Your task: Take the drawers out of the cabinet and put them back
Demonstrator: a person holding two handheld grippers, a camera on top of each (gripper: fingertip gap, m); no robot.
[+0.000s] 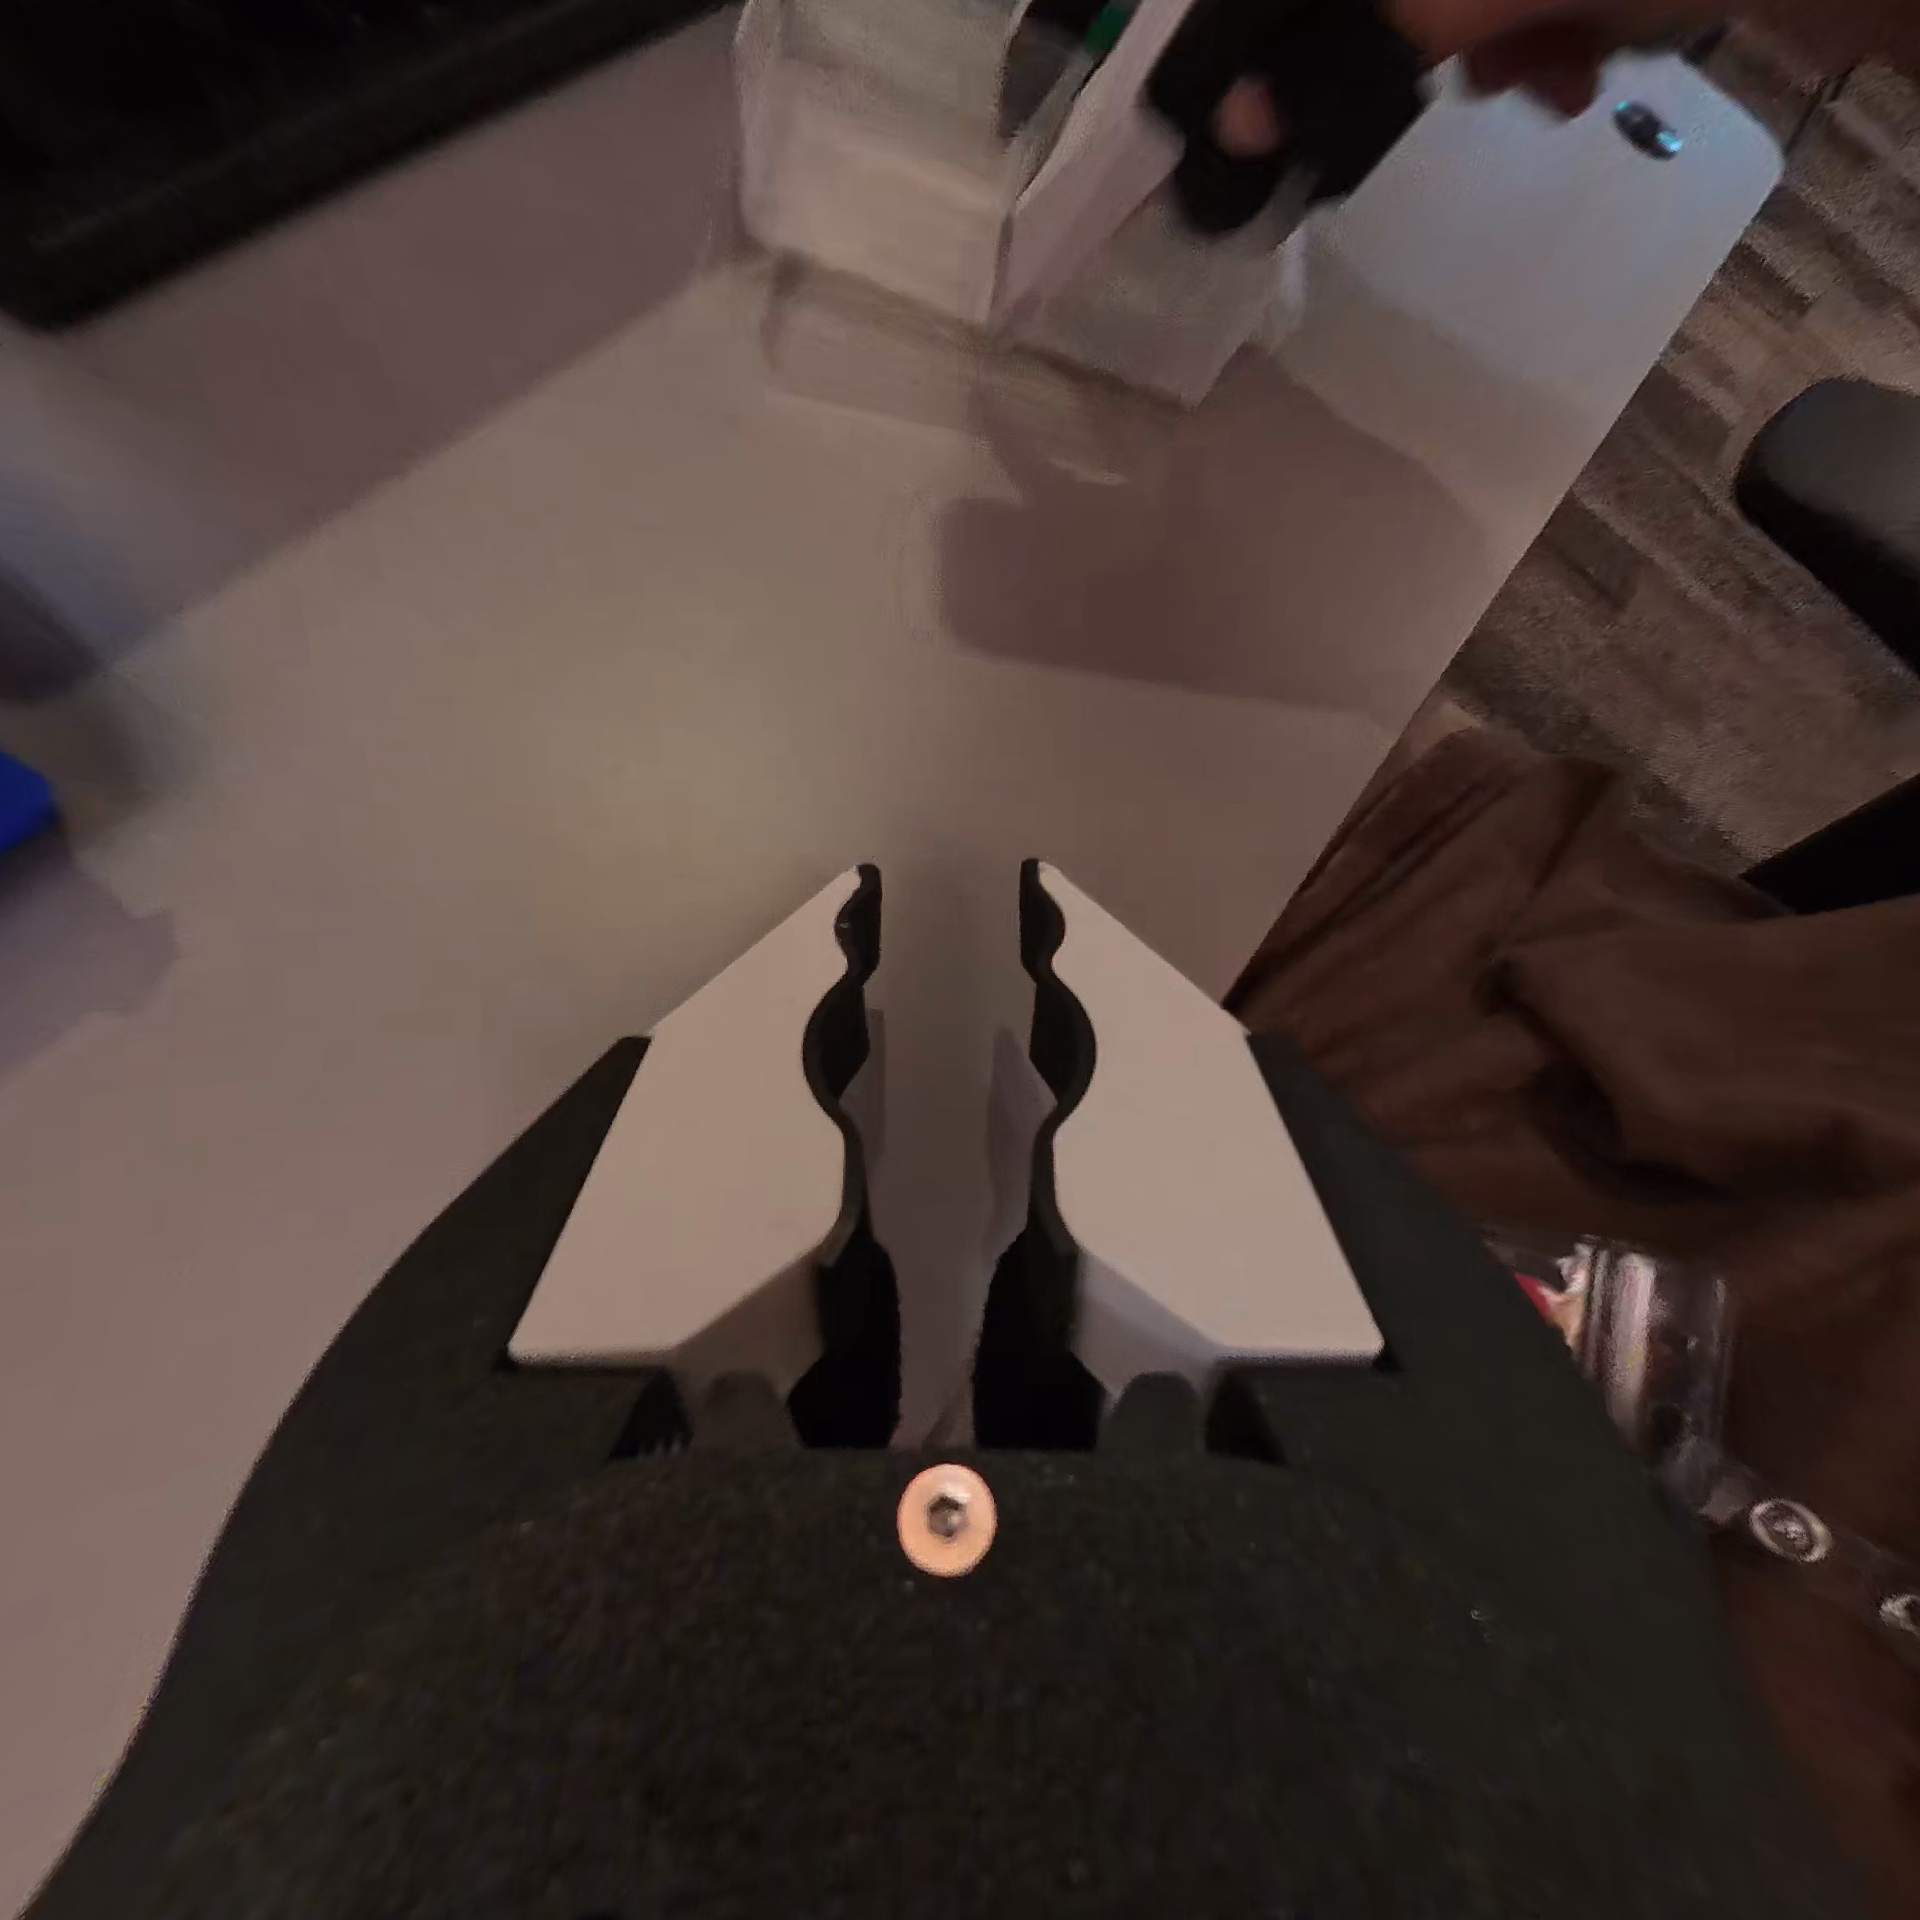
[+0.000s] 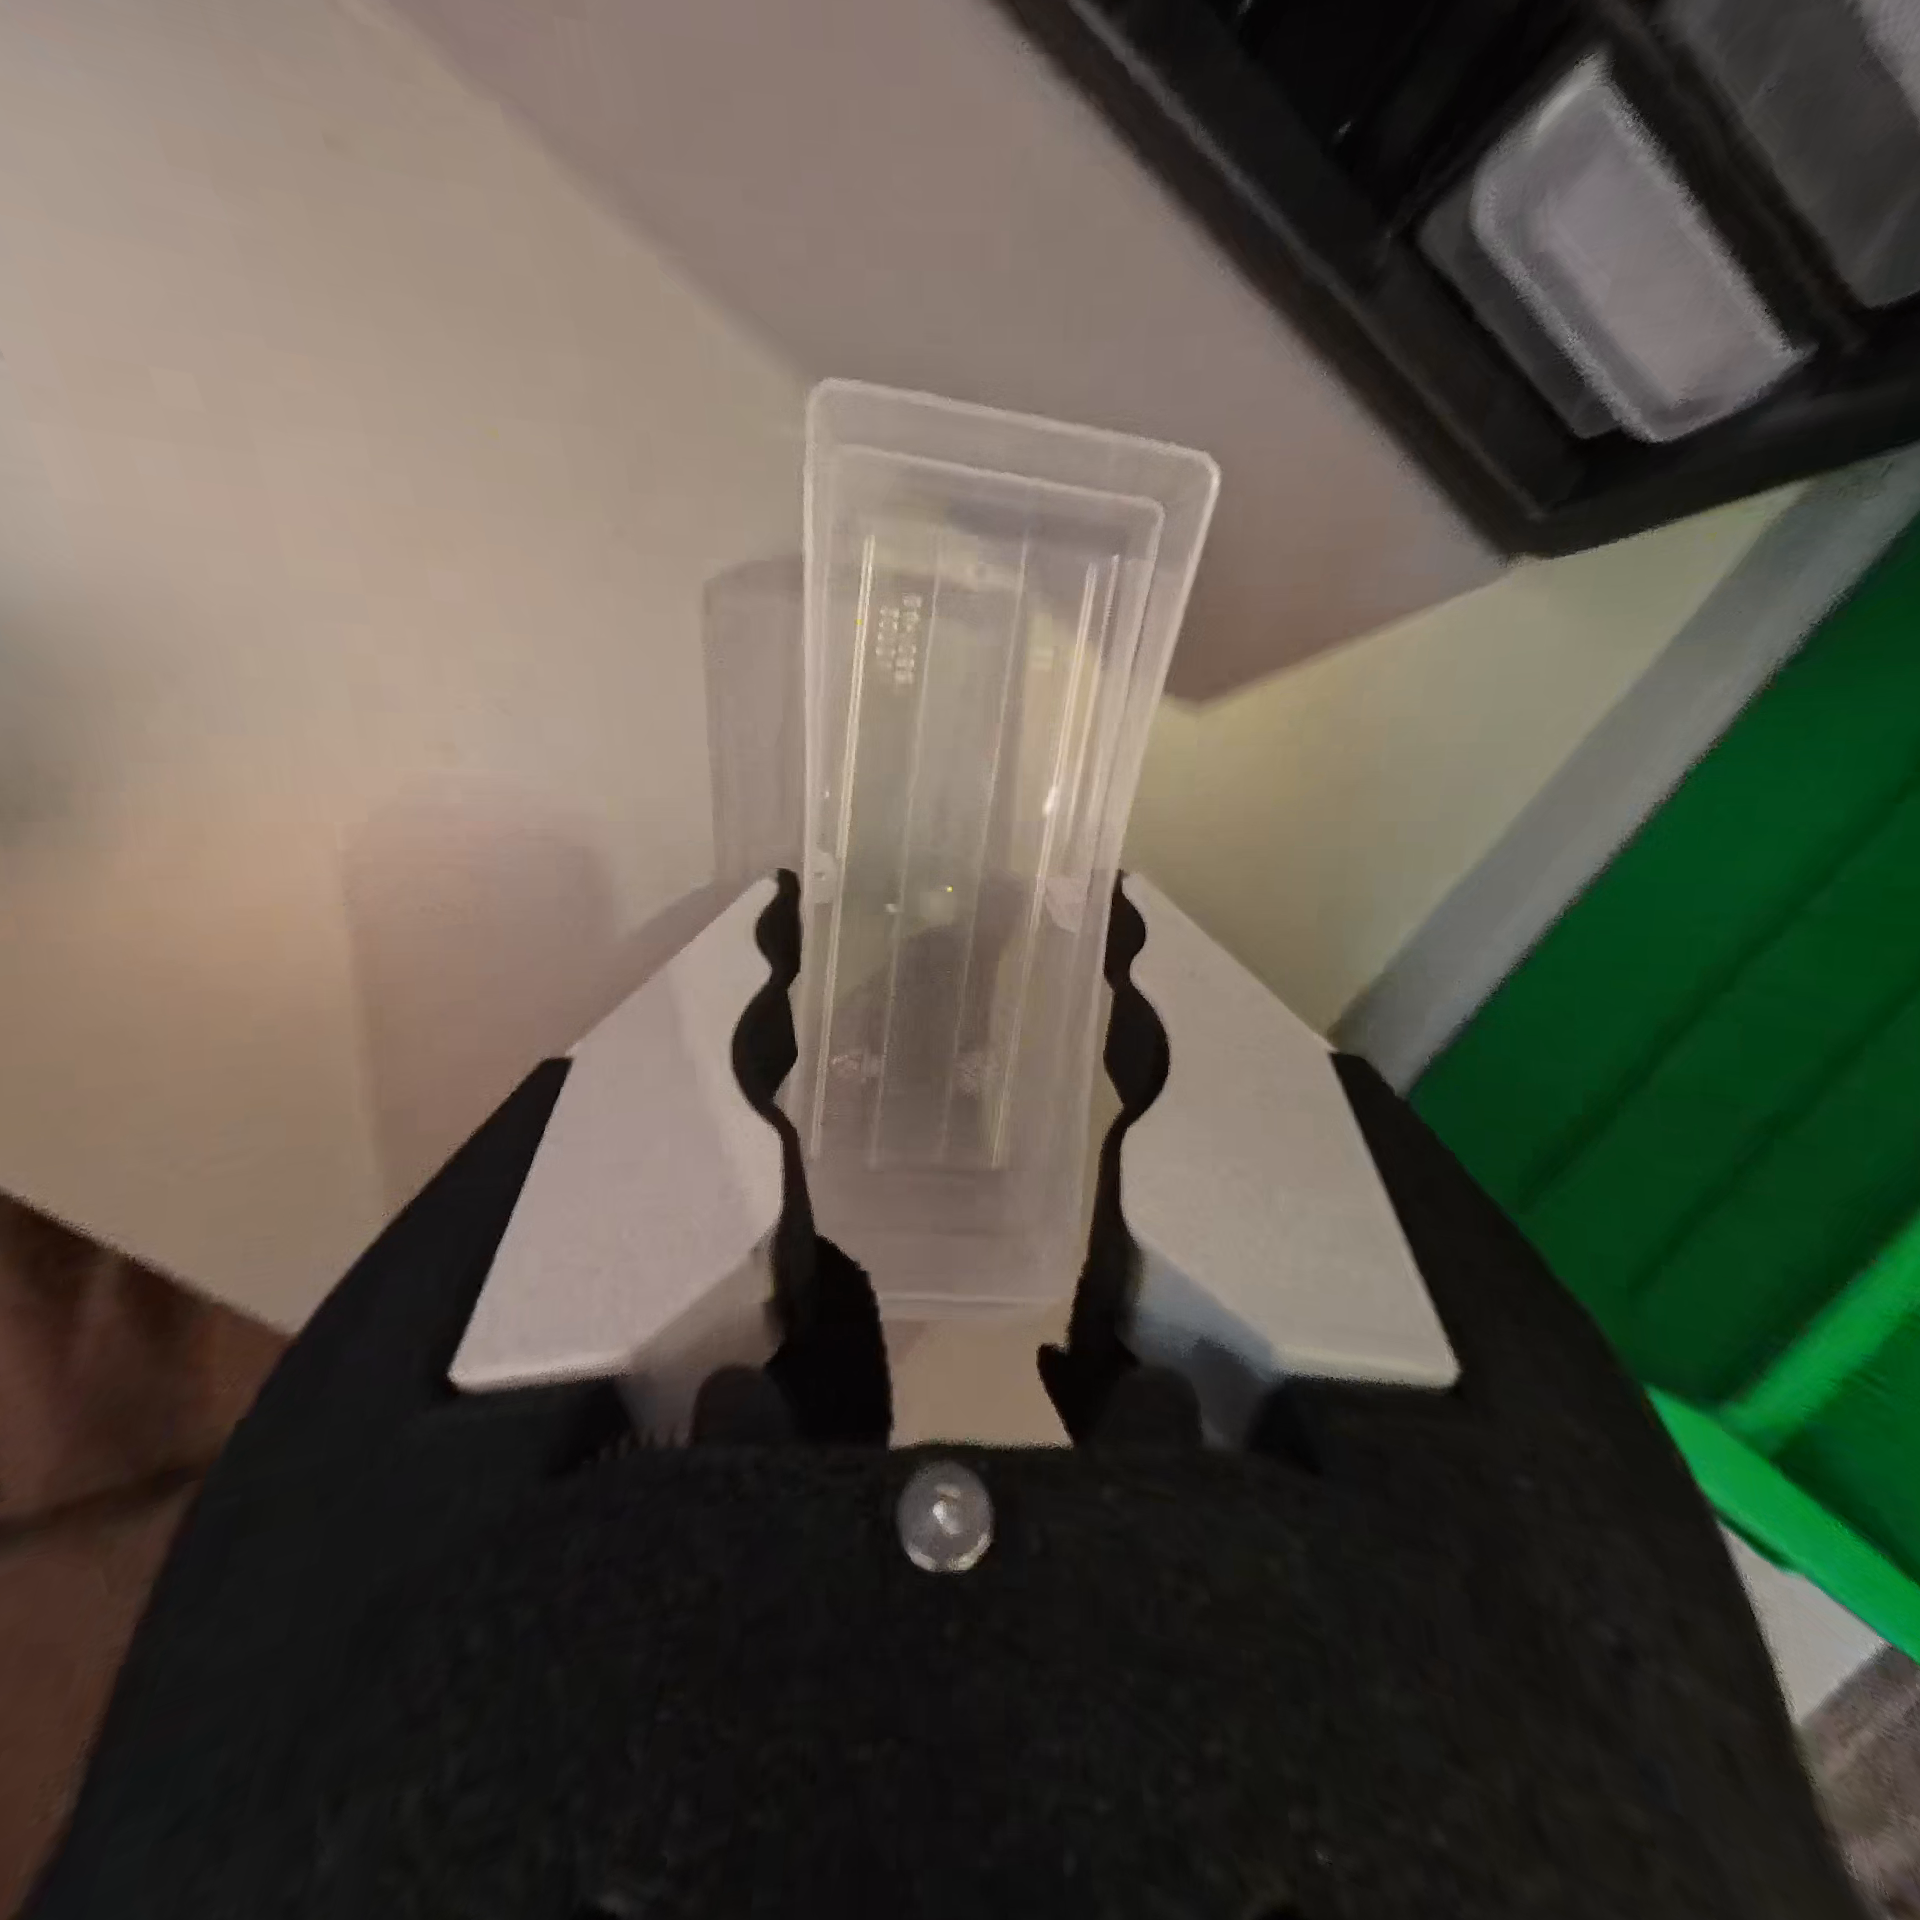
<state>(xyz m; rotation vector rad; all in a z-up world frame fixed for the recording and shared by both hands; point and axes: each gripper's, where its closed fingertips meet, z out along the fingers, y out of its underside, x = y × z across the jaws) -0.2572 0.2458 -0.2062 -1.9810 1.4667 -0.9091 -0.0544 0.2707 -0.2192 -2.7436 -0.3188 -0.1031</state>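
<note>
Two grippers [image 1: 951,883] [image 2: 951,894] show, one cabinet [image 2: 1351,260] at one o'clock, three clear drawers: one [image 2: 987,831] held, two [image 2: 1600,281] [image 2: 1829,135] shelved in it; one table [image 1: 520,831], one green bin [image 2: 1714,987] at three o'clock.

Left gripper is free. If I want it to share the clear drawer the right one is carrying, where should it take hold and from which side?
Probably the far short end of the clear drawer, approached from opposite the right gripper. That gripper's jaws already pinch the long side walls at the near end, while the far end juts out bare. The left gripper hangs open over the white table.
</note>
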